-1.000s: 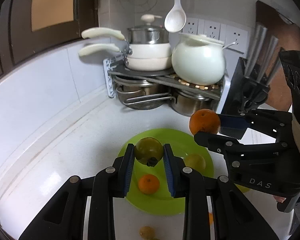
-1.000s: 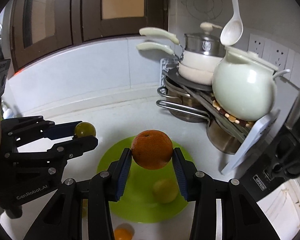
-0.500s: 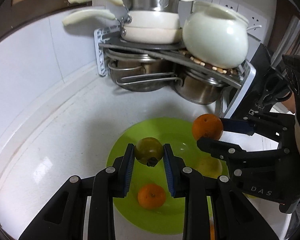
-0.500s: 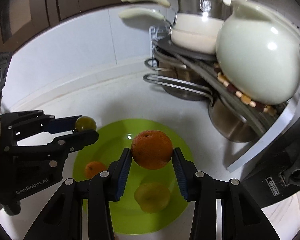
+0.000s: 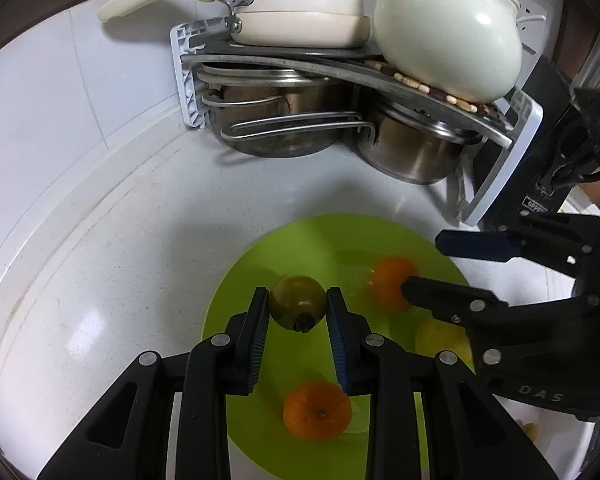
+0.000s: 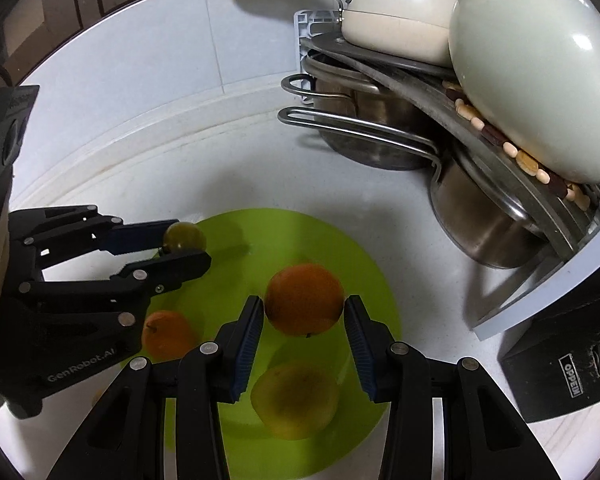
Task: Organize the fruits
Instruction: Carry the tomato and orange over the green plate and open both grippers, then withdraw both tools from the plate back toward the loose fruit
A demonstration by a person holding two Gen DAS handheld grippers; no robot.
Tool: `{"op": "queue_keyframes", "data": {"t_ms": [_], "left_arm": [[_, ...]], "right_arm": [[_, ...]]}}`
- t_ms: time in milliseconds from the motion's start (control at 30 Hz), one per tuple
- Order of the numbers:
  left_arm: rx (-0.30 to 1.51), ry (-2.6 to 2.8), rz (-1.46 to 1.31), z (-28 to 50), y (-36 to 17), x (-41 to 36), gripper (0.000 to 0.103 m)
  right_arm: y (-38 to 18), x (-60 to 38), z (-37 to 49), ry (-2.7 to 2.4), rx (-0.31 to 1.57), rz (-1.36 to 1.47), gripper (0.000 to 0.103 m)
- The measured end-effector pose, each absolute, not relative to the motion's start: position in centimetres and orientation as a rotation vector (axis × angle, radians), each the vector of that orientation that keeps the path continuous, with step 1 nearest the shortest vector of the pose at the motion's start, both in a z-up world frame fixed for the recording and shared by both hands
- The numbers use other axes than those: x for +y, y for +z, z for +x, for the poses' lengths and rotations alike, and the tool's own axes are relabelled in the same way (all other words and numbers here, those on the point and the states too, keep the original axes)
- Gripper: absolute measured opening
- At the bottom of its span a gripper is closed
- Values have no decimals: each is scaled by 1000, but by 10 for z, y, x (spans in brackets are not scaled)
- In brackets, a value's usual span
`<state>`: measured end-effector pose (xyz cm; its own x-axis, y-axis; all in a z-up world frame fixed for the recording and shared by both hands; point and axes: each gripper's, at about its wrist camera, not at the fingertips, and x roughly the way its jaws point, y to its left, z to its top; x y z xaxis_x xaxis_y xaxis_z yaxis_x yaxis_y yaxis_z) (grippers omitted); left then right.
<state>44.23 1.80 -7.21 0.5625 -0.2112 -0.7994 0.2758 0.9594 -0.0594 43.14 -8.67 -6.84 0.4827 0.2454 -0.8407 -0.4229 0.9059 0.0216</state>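
A lime green plate [image 5: 256, 276] [image 6: 228, 224] lies on the white counter. My left gripper [image 5: 298, 306] [image 6: 180, 246] is shut on a small dark green fruit [image 5: 298, 304] [image 6: 185, 237] just above the plate. My right gripper [image 6: 304, 316] [image 5: 420, 264] has its jaws spread, with a large orange [image 6: 304, 298] [image 5: 390, 282] loose between them, blurred and over the plate. On the plate lie a small orange [image 5: 316, 410] [image 6: 168, 334] and a yellow fruit [image 6: 294, 400] [image 5: 440, 340].
A corner rack [image 5: 340, 60] holds steel pots [image 5: 412, 148], a cream saucepan [image 5: 296, 12] and a white ceramic pot [image 5: 448, 28] behind the plate. A black knife block [image 6: 560, 356] stands at the right. Small fruit [image 5: 530, 430] lies on the counter near the bottom right.
Both grippers have come down and forward over the plate. My right gripper has opened and let go of the large orange. My left gripper still holds the green fruit.
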Motion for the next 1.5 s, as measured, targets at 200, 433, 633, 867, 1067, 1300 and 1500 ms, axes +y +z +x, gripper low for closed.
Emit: {"op": "queue_keyframes", "data": {"t_ms": [200,433,633,867,1067,1300,1500], "left_arm": [[920,-284,69,439,-68,19,41],[882,-263,58,423,-51,22,46],[826,-258,48,402,-28,25,49],[755,-247,28,373,-1,28,52],[698,-232,20,344,18,32,54],[641,-215,31,311,36,33,58],[599,-205,26,283,48,35,60]], "right_arm": [[-64,-87,431,408,970,-191,43],[-55,-92,419,402,942,-176,43],[-39,-96,404,394,898,-161,43],[-13,-97,377,404,819,-146,43],[7,-96,353,401,756,-146,44],[24,-100,326,387,696,-136,49],[36,-107,300,360,653,-108,52]]}}
